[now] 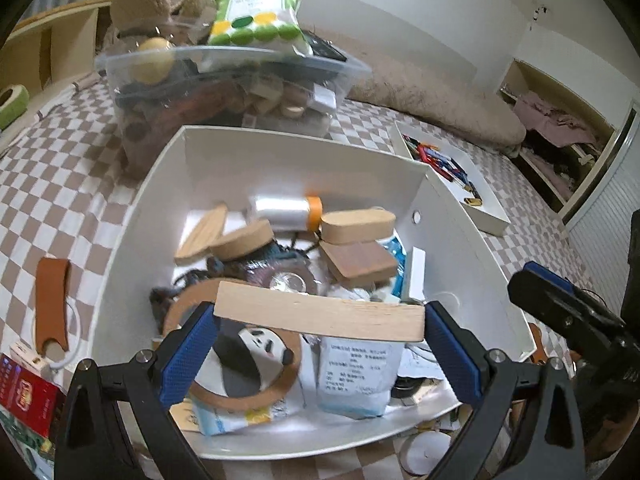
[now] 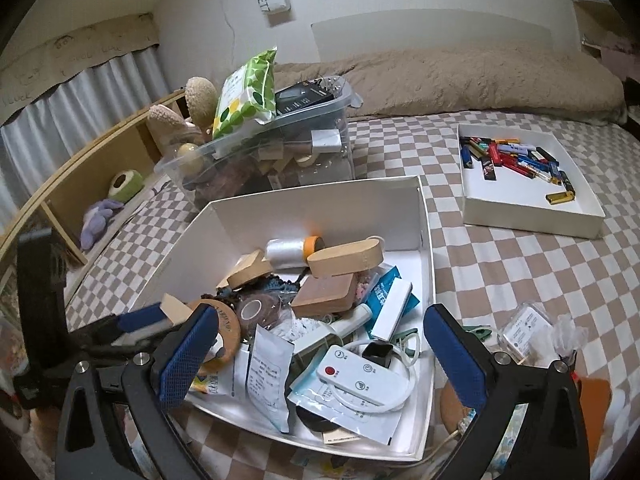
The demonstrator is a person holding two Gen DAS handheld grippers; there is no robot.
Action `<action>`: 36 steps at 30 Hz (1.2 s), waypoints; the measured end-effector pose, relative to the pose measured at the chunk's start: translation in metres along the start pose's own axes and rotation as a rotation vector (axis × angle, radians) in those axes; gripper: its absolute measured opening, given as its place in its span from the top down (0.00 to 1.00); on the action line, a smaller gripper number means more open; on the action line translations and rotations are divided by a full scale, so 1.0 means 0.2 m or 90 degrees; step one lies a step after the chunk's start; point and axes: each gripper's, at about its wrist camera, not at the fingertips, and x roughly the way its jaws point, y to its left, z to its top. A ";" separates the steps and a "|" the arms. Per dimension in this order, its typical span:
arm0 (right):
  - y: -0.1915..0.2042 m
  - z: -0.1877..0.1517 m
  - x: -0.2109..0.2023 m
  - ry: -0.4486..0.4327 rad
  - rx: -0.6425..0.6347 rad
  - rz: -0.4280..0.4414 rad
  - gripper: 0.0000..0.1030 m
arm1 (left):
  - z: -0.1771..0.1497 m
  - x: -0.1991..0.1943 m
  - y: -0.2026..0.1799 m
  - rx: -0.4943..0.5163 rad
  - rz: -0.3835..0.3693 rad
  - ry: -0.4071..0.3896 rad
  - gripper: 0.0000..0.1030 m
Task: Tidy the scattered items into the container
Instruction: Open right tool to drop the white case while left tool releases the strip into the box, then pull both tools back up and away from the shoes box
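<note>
A white box [image 1: 132, 216] on the checkered bed holds several items: wooden blocks, a thread spool [image 1: 284, 210], packets and a panda ring [image 1: 256, 364]. My left gripper [image 1: 320, 344] is shut on a long pale wooden block [image 1: 320, 316], held across its blue pads over the near part of the box. My right gripper [image 2: 320, 352] is open and empty above the box's near edge [image 2: 426, 420], over a white remote [image 2: 356, 380]. The left gripper with the block end [image 2: 176, 308] shows at the left of the right wrist view.
A full clear plastic bin [image 1: 224, 92] stands behind the box. A shallow white tray of lighters [image 2: 524, 188] lies at the right. A brown leather strap [image 1: 52, 300], a red packet [image 1: 28, 396], a clear case [image 2: 528, 332] and a cork coaster [image 2: 452, 408] lie on the bed around the box.
</note>
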 end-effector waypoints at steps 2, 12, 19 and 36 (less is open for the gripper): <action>0.00 0.00 0.00 0.000 0.001 -0.001 0.01 | -0.01 0.01 -0.01 -0.001 0.002 0.008 0.02; 0.00 0.00 -0.01 -0.004 0.007 0.005 0.01 | -0.02 0.01 -0.02 0.001 0.016 0.006 0.00; 0.00 0.00 -0.01 -0.005 0.001 0.004 0.01 | -0.02 0.00 -0.01 0.000 0.018 0.002 0.00; 0.02 -0.01 -0.03 -0.018 -0.010 -0.002 0.01 | 0.00 -0.08 0.01 0.004 0.046 -0.028 0.00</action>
